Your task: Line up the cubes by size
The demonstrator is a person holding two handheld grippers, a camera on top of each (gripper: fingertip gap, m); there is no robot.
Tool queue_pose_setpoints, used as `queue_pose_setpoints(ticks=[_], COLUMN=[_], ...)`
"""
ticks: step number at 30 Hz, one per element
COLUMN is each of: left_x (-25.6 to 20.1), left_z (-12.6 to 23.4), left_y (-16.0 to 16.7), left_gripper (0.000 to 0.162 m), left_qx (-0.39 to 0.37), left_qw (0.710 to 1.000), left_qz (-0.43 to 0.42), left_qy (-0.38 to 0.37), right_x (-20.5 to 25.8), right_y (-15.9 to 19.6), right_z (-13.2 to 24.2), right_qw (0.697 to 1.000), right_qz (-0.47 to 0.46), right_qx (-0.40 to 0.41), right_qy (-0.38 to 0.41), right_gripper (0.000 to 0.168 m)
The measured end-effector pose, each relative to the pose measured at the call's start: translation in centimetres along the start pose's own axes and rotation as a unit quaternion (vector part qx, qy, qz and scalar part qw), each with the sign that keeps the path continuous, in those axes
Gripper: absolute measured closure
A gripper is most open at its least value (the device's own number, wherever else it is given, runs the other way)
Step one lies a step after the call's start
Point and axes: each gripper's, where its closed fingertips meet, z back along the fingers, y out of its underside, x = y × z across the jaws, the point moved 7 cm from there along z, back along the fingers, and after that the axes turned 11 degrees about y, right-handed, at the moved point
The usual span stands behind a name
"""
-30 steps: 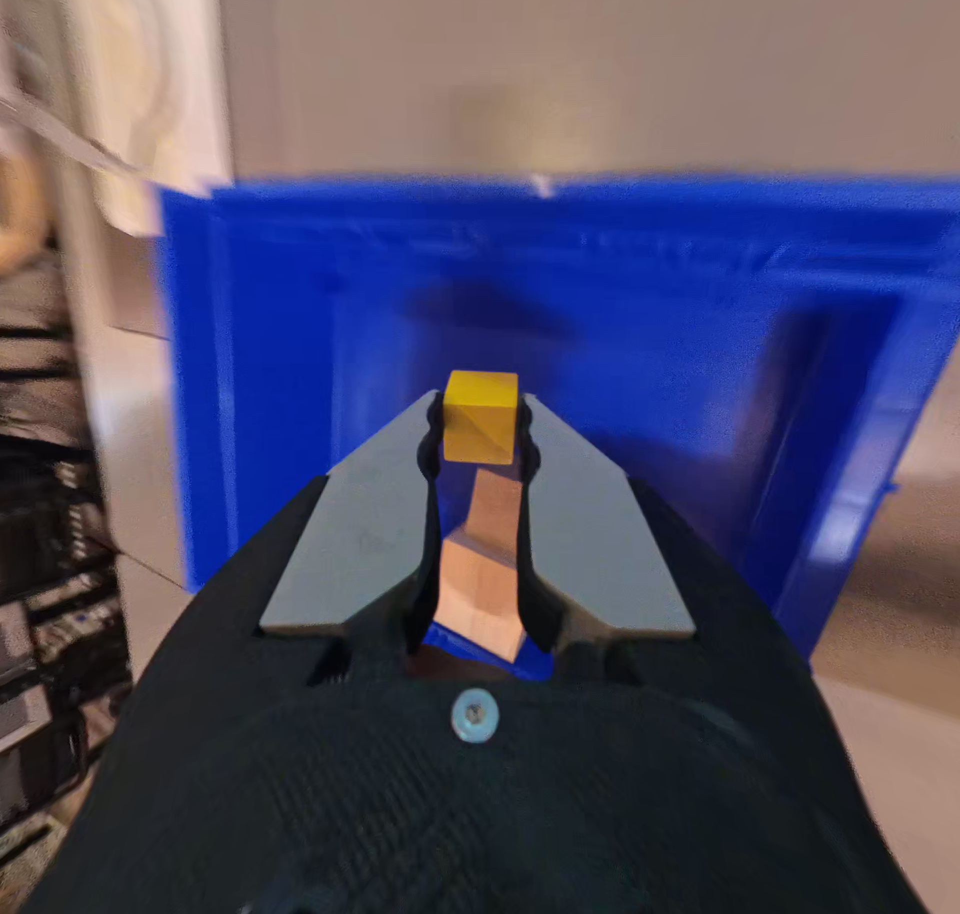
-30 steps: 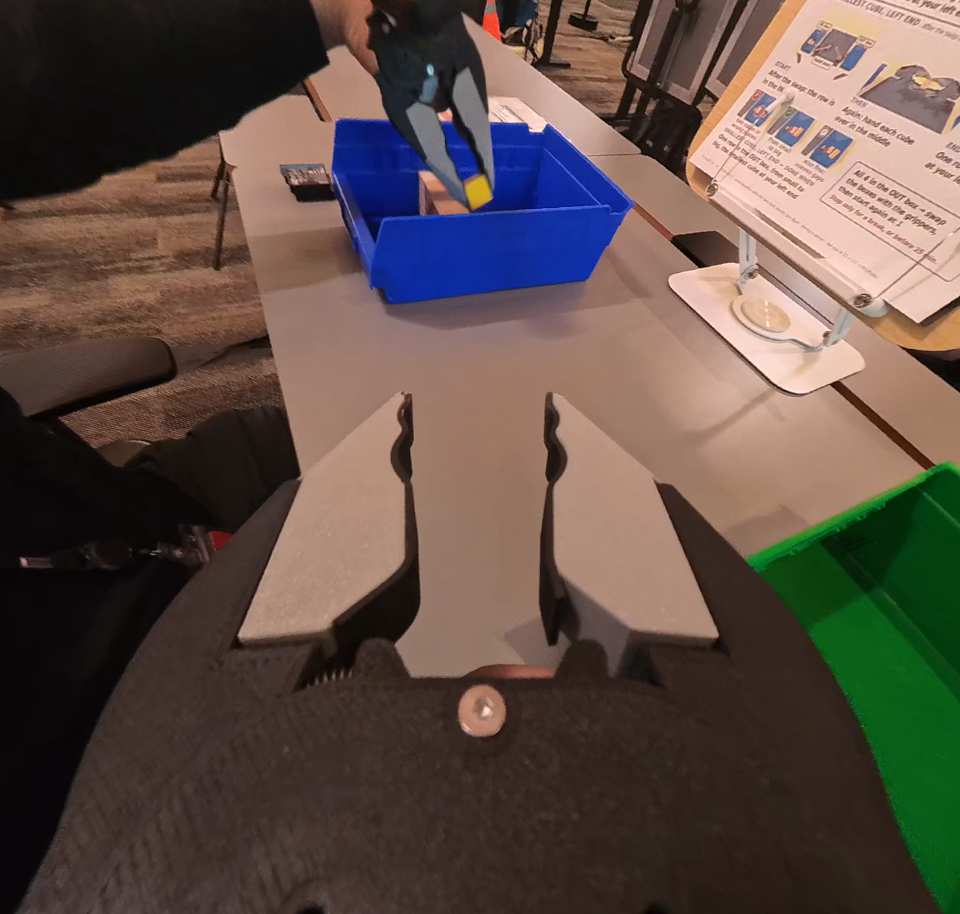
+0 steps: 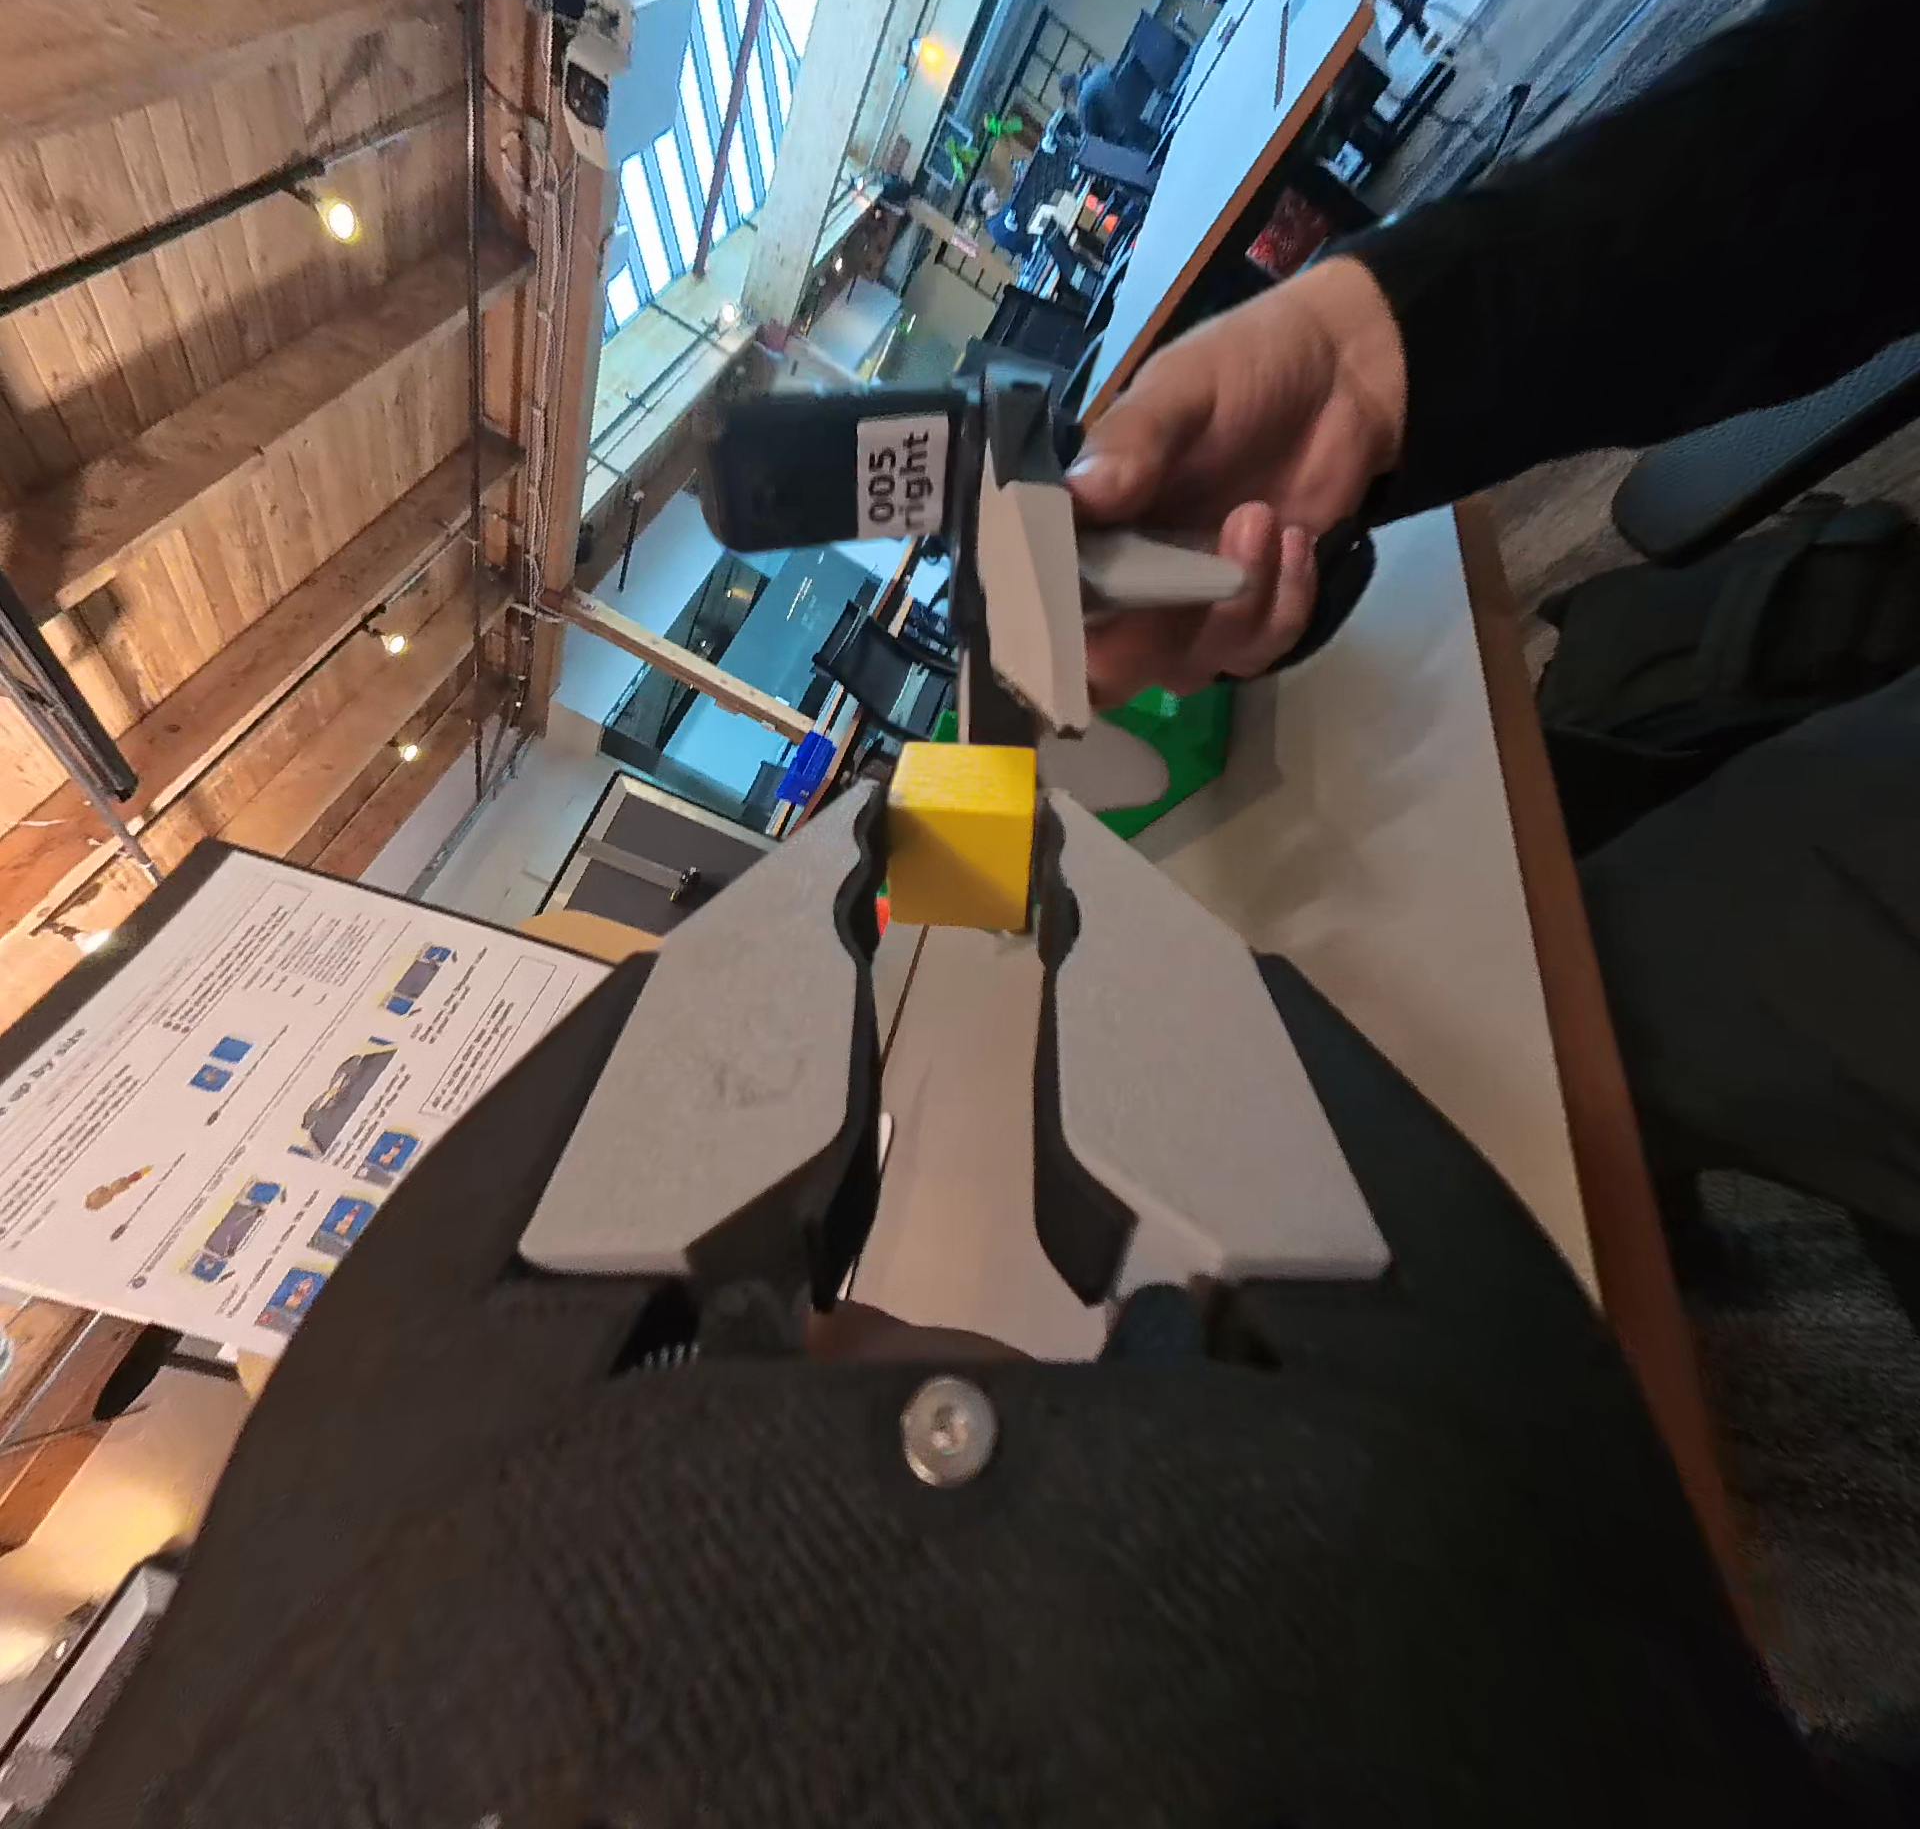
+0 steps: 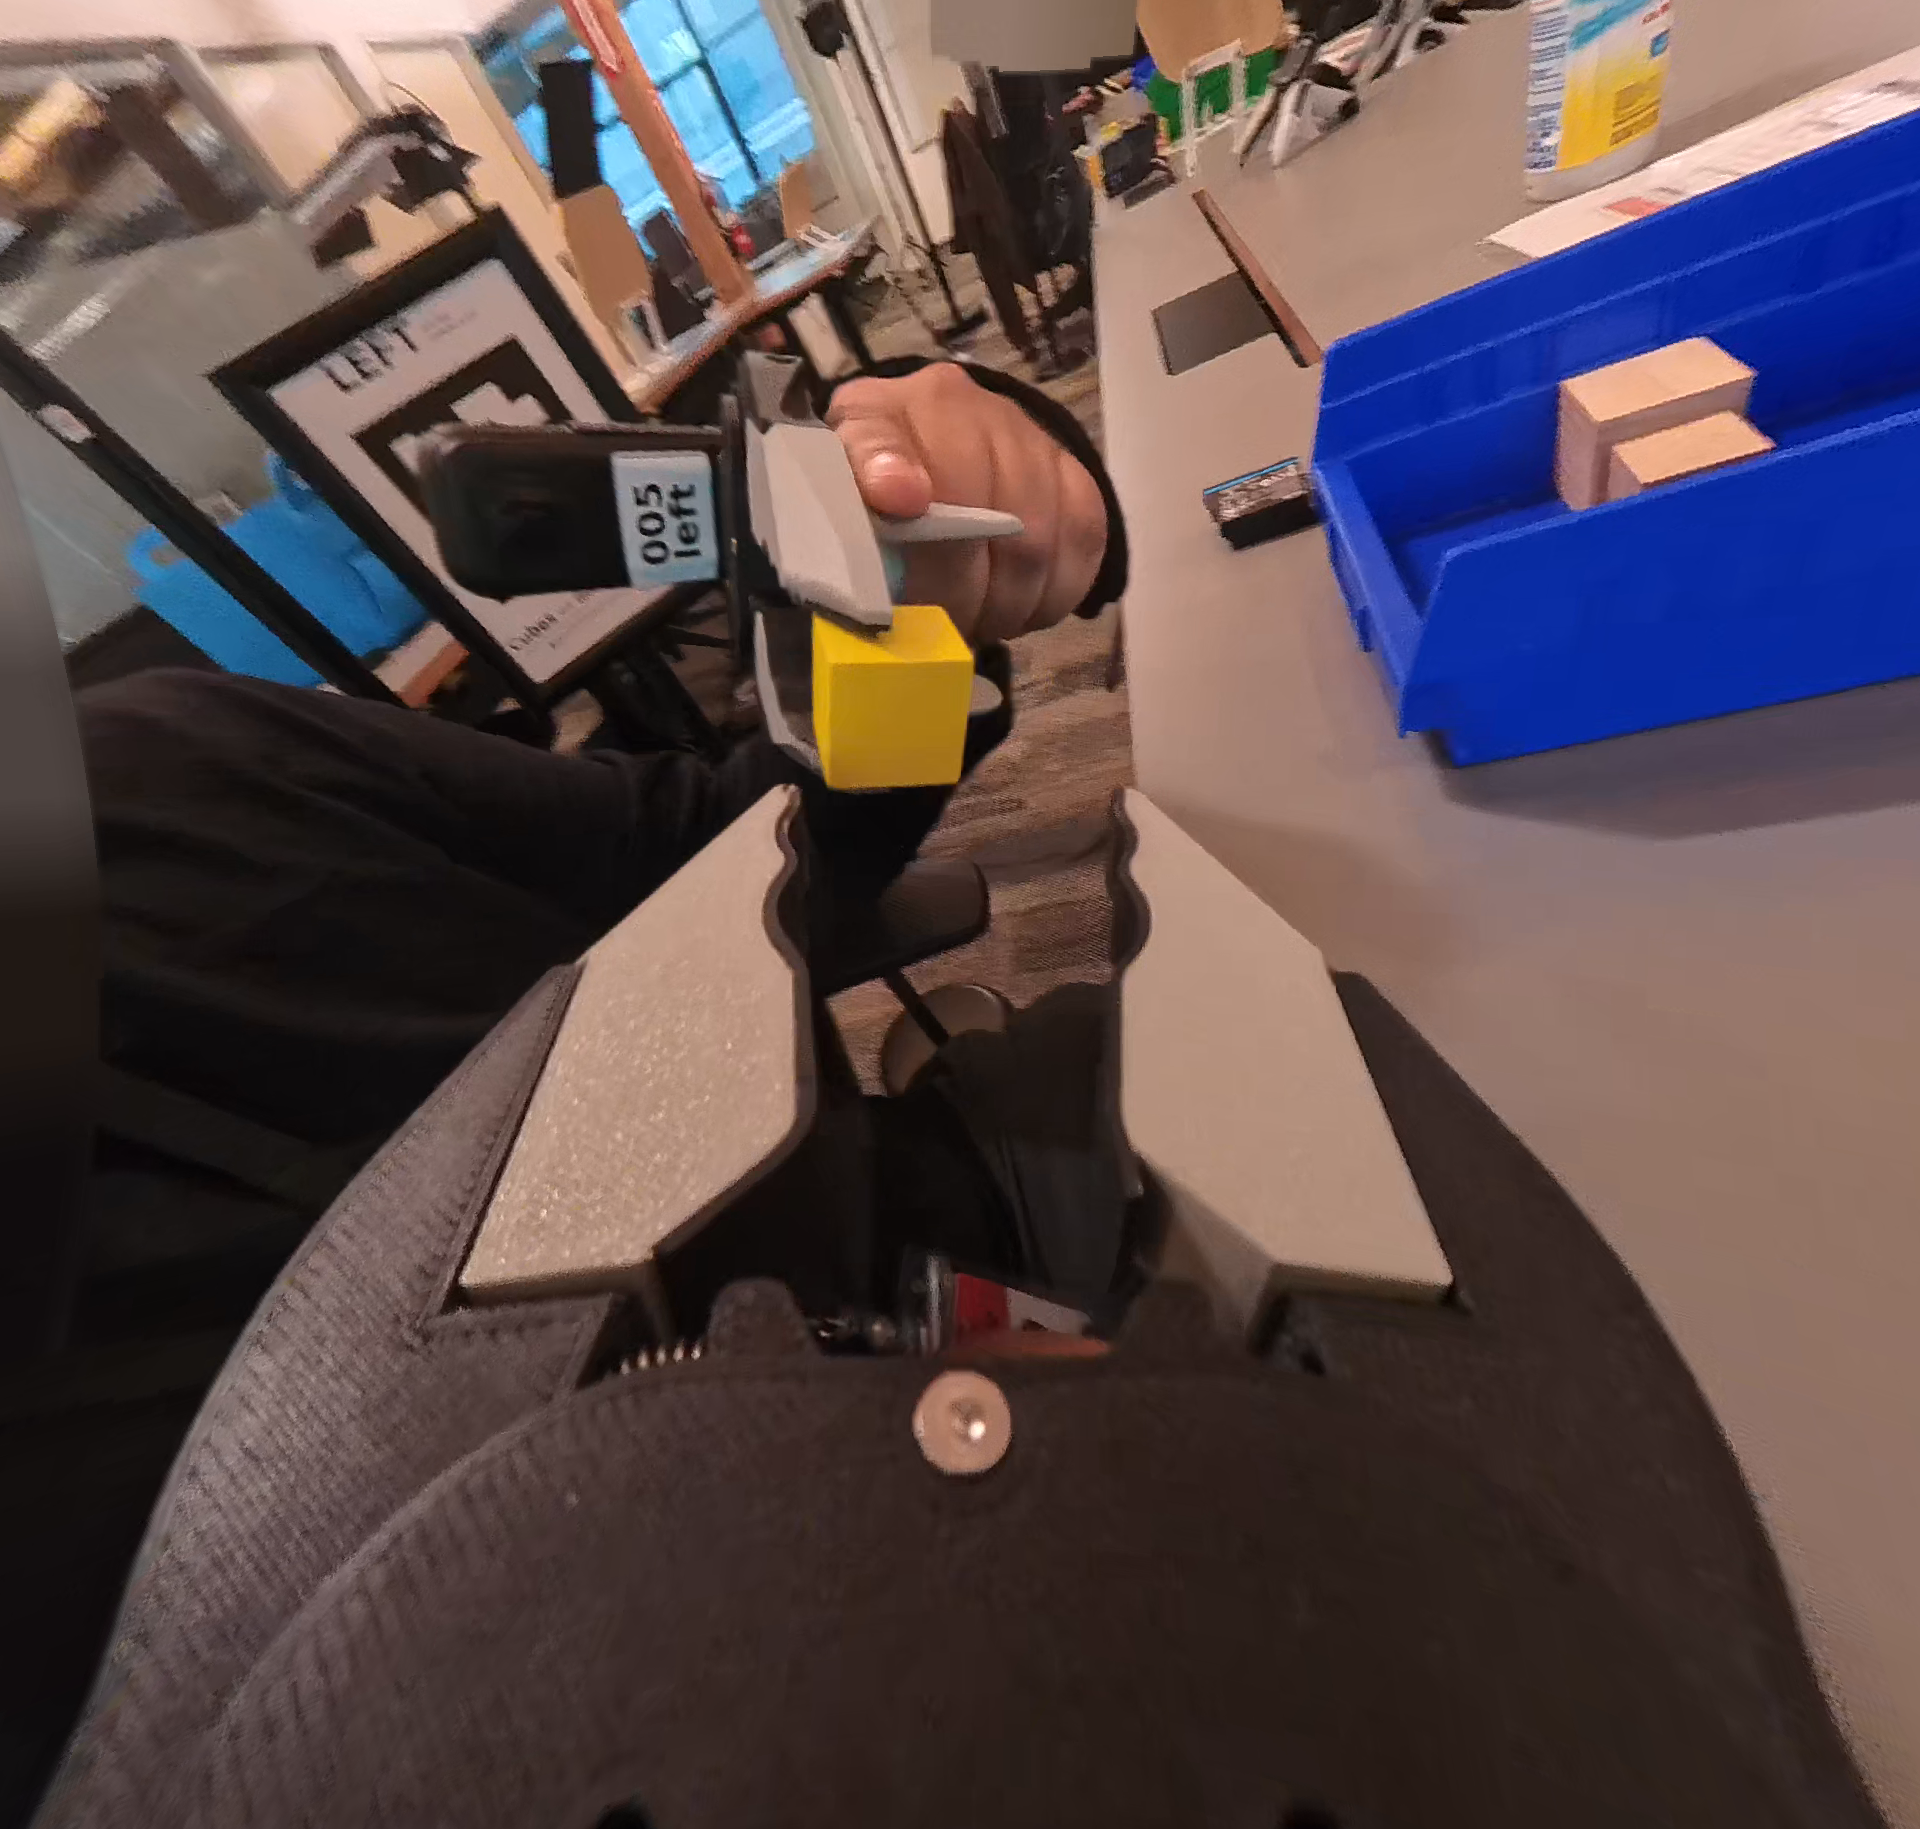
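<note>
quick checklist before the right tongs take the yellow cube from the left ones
1. Left tongs grip the yellow cube firmly: ok, squeezed between both fingers.
2. Right tongs open wide enough: ok, gap looks wider than the cube.
3. Right tongs lined up with the cube: ok, it sits just ahead of the gap.
4. Free faces to grab: cannot tell.
5. Blue bin clear of the handover: ok, off to the side.
6. Green bin empty: cannot tell.
</note>
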Motion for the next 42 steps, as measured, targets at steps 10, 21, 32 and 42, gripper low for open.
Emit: queue_pose_setpoints(ticks=[10, 21, 32, 42], left_x=[-0.6, 0.6, 0.5, -0.2], left_z=[-1.2, 1.3, -0.1, -0.9], left_y=[0.1, 2.2, 4.6, 6.3], left_gripper=[0.137, 0.162, 0.162, 0.16], left_qx=[0.021, 0.046, 0.076, 0.098], left_qw=[1.0, 0.996, 0.993, 0.991], left_qz=[0.001, 0.077, 0.087, 0.095], left_qy=[0.006, -0.025, -0.021, -0.001], right_x=[0.5, -6.3, -22.4, -26.1], right_y=[-0.1, -3.6, 2.5, 6.1], right_z=[-0.7, 13.8, 21.0, 18.1], right_qw=[0.999, 0.941, 0.822, 0.801], right_qz=[-0.015, 0.151, 0.205, 0.195], right_qx=[-0.027, -0.027, 0.374, 0.49], right_qy=[-0.042, 0.303, 0.376, 0.282], right_gripper=[0.143, 0.143, 0.143, 0.143])
